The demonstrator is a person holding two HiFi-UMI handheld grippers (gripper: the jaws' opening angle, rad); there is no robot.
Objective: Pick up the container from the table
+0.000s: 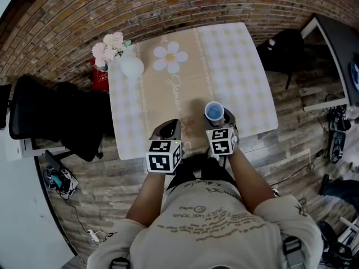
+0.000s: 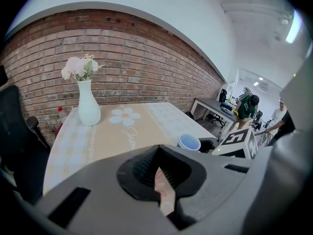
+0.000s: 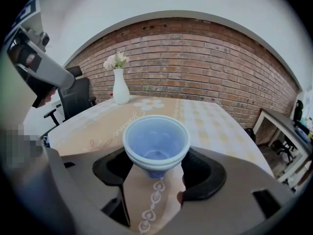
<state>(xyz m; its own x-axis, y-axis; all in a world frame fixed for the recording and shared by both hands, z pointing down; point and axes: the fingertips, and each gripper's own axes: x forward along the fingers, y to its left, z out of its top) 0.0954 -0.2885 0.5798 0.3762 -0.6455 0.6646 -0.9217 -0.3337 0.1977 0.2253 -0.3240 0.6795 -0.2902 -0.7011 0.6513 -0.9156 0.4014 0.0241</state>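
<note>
So my right tongs (image 3: 155, 166) were spread pretty wide with the little blue container (image 3: 155, 142) sitting right between them, pads up against its sides, down near the front edge of the table (image 1: 235, 66). Left tongs (image 2: 157, 173) were pinched pretty much together, nothing in them, just beside the right ones.
</note>
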